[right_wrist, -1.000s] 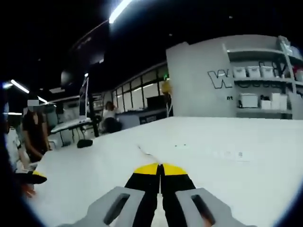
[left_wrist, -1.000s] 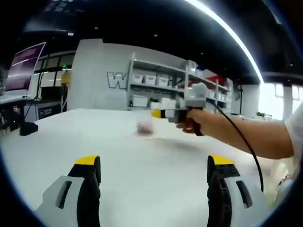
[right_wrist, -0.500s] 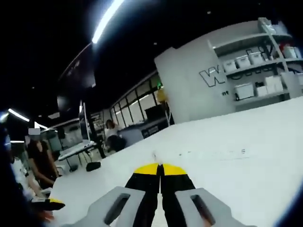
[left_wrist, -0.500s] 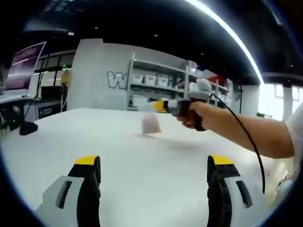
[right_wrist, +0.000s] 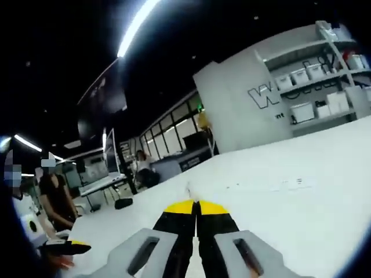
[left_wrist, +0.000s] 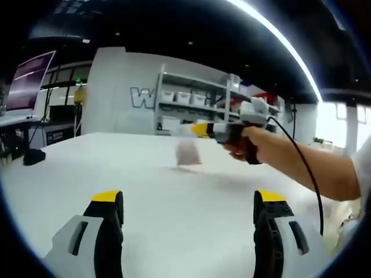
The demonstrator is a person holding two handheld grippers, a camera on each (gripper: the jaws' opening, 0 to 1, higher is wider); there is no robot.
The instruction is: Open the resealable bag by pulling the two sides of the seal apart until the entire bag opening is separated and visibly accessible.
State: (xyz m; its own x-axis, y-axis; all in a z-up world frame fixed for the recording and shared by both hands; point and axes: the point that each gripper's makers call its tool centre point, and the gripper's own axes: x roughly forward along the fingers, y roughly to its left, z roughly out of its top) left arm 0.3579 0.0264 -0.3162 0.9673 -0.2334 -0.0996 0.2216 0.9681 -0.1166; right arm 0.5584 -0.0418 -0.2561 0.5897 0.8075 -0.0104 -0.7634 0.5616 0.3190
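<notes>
Left gripper: jaws spread wide, yellow-tipped, nothing between them, hovering over the white table.

Right gripper, seen in the left gripper view: held out level above the table by a person's hand, a black cable trailing from it along the forearm. In the right gripper view the same gripper has its jaws pressed together, with a thin pale sliver just showing at the tips.

Resealable bag: small, pale and translucent, blurred; it hangs from the right gripper's tips, clear of the tabletop, with a faint shadow below. Whether the seal is parted cannot be told at this sharpness; the pinch appears to be on the top edge.

Table: broad, white, bare near the left jaws; a small dark object lies at its far left edge.

Background: grey shelving with white bins against a pale wall, a monitor at far left
</notes>
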